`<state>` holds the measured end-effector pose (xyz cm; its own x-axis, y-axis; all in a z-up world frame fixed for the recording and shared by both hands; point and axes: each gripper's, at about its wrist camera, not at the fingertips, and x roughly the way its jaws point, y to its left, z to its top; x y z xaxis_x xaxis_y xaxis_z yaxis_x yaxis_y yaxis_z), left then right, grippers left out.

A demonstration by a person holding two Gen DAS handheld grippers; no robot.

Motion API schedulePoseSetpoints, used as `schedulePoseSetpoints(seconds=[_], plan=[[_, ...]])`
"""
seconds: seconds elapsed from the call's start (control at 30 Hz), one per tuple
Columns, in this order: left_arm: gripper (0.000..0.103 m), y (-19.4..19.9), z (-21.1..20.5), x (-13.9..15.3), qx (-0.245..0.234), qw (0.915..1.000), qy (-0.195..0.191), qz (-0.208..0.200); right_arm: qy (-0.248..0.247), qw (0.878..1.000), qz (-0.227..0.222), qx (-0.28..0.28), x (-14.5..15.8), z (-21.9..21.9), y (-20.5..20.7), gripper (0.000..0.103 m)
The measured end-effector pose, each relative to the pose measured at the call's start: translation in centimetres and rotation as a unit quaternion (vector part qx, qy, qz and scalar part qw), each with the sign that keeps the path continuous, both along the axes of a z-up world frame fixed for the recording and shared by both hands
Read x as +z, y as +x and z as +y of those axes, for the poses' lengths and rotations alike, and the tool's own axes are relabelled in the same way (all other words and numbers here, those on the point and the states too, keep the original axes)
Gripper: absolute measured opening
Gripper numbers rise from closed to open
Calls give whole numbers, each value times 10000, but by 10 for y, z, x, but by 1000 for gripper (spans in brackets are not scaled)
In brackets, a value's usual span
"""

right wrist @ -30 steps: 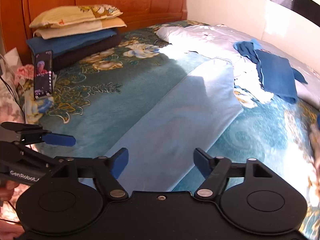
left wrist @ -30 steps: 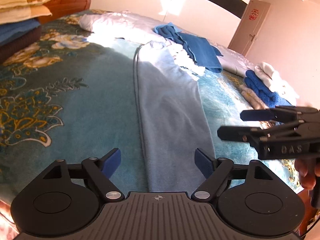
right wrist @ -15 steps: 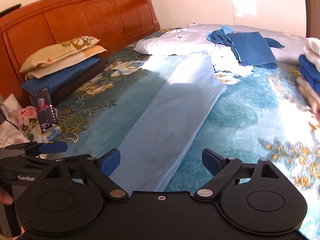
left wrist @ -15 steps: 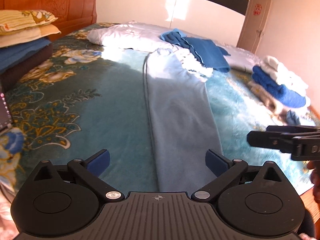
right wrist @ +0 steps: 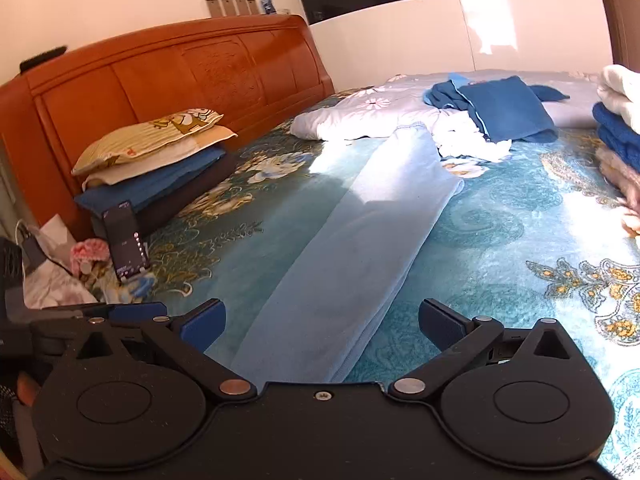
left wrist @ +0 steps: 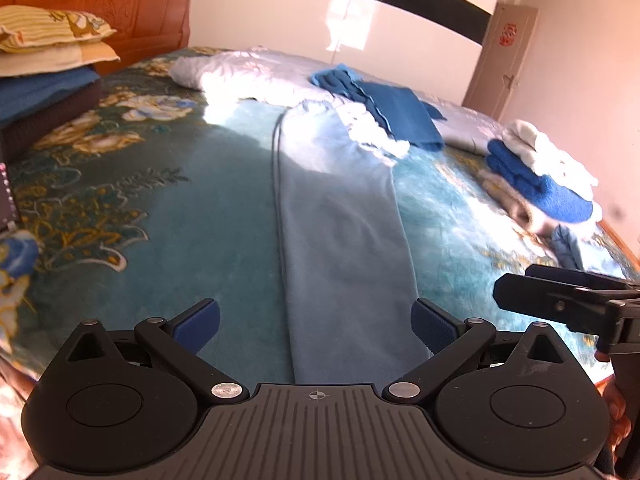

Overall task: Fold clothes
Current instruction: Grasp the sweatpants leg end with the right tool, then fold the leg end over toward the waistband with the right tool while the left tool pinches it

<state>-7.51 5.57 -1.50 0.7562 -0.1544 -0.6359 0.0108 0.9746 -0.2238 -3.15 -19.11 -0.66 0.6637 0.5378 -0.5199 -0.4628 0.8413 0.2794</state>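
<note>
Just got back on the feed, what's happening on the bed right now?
A person holds both grippers above the near end of the long light blue garment, laid flat and narrow along the teal bedspread. The left gripper and right gripper are open, holding nothing. Folded stacks sit at the right edge, and a dark blue garment lies unfolded farther back.

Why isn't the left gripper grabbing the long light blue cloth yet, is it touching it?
Apart. In the left wrist view the left gripper is open, its blue fingertips hanging either side of the light blue cloth, which lies flat on the bed.
</note>
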Motion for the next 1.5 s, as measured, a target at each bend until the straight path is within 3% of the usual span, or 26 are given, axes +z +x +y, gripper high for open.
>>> schedulePoseSetpoints(seconds=[0.23,0.33,0.4,0.47,0.57,0.7,0.97,1.3,1.37,1.43,1.5], plan=[[99,0,-8,-19,-316,9982,300,404,-288,9988,353,181,-17,5,0,102],[94,1,-9,-27,-380,9970,313,590,-487,9964,602,342,-26,13,4,90],[84,1,-9,-31,-413,9964,286,686,-575,9944,794,385,-32,17,6,84],[82,2,-7,-35,-424,9959,250,763,-646,9919,1005,425,-40,21,9,72],[82,2,-3,-39,-366,9957,174,829,-645,9884,1272,530,-48,26,13,56],[82,1,-3,-42,-421,9952,161,868,-696,9837,1536,622,-58,33,13,52],[82,5,-7,-50,-545,9931,238,1012,-864,9779,1740,777,-63,39,11,32],[85,6,-7,-53,-595,9924,207,1053,-663,9726,2047,876,-68,37,14,26],[85,6,-6,-53,-596,9925,190,1049,-615,9715,2117,877,-70,37,15,11],[85,6,-6,-53,-598,9926,173,1045,-568,9712,2139,884,-73,37,15,10],[85,6,1,-52,-595,9925,-88,1064,-532,9722,2097,892,-72,37,15,9]])
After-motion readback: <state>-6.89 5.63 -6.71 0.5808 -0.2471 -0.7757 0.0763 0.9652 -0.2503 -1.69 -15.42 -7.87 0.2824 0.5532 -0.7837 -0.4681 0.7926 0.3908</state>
